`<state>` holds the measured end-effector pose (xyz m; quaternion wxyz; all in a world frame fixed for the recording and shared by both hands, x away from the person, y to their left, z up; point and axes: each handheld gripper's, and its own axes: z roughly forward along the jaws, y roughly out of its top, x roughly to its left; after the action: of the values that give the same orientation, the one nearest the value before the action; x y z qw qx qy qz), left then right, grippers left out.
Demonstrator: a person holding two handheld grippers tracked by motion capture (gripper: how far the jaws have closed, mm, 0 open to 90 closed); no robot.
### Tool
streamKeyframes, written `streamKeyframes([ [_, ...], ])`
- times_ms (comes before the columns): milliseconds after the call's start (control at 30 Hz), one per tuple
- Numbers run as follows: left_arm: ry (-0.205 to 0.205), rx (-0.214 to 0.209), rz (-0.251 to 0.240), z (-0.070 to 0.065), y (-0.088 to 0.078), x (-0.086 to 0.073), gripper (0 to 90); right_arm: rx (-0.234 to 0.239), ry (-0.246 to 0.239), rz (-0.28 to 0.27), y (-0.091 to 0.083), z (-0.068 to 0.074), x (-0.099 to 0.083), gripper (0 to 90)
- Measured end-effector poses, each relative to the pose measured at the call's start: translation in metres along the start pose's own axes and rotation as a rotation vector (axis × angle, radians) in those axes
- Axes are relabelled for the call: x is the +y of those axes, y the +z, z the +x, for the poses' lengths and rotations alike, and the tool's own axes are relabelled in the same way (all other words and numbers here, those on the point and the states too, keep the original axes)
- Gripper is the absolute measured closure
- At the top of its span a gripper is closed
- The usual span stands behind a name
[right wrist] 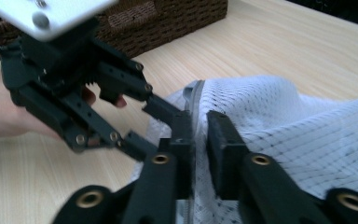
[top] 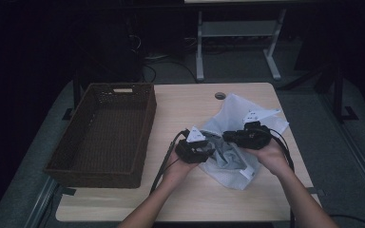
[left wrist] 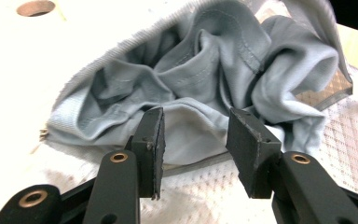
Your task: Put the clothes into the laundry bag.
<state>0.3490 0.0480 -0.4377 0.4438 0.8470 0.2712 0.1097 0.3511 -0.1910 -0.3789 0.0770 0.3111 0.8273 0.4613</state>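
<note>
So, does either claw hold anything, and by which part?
Nothing is held. The left claw stands open at the grey garment; the right claw is open around the zipper edge of the mesh bag.

White open-weave mesh bag [top: 247, 116] around soft matt grey cloth [left wrist: 200, 79] — dark rough wicker basket [top: 102, 133], pale smooth wood-grain table [top: 180, 104], matt black gripper pads [left wrist: 154, 140].

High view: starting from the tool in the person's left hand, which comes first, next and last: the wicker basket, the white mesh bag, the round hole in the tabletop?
From the left tool:
1. White mesh bag, right beside it, to its right.
2. Wicker basket, off to its left.
3. Round hole, farthest, near the table's far edge.
</note>
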Motion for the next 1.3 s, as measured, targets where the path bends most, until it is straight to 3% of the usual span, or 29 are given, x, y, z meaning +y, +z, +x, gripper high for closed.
streamKeyframes([
  [167,0.0,-0.01,0.013,0.0,0.003,-0.001,56.9,-0.029,0.002,0.039,-0.013,0.002,-0.015,64.6],
  [367,0.0,-0.011,0.012,-0.001,0.001,-0.001,56.9,-0.083,0.019,0.09,-0.032,0.006,-0.053,63.2],
  [467,0.003,-0.016,0.013,-0.002,0.002,-0.001,56.9,-0.103,0.009,0.115,-0.036,0.012,-0.066,62.0],
  [567,0.007,-0.021,0.018,-0.003,0.004,-0.001,56.9,-0.135,-0.035,0.158,-0.03,0.019,-0.068,59.0],
  [600,0.008,-0.022,0.021,-0.003,0.004,-0.001,56.9,-0.133,-0.047,0.172,-0.025,0.02,-0.067,59.2],
  [700,0.012,-0.027,0.022,-0.004,0.002,0.0,56.8,-0.167,-0.096,0.229,-0.015,0.023,-0.068,72.9],
  [767,0.011,-0.039,0.009,-0.006,-0.003,0.002,56.6,-0.17,-0.086,0.219,-0.017,0.023,-0.069,80.5],
  [867,0.015,-0.079,0.012,-0.011,-0.012,0.005,53.2,-0.165,-0.066,0.194,-0.025,0.019,-0.068,85.0],
  [933,0.015,-0.128,0.023,-0.017,-0.014,0.004,49.7,-0.16,-0.049,0.18,-0.029,0.017,-0.068,85.3],
  [1033,0.04,-0.168,0.051,-0.032,-0.01,0.001,45.5,-0.138,-0.032,0.16,-0.035,0.014,-0.067,86.9],
  [1167,0.073,-0.164,0.114,-0.045,0.01,-0.003,41.2,-0.107,-0.021,0.13,-0.04,0.016,-0.063,87.4],
  [1233,0.078,-0.154,0.121,-0.049,0.021,-0.004,41.3,-0.094,-0.019,0.114,-0.042,0.017,-0.062,87.4],
  [1300,0.086,-0.126,0.12,-0.05,0.03,-0.003,52.3,-0.081,-0.013,0.099,-0.044,0.017,-0.06,87.4],
])
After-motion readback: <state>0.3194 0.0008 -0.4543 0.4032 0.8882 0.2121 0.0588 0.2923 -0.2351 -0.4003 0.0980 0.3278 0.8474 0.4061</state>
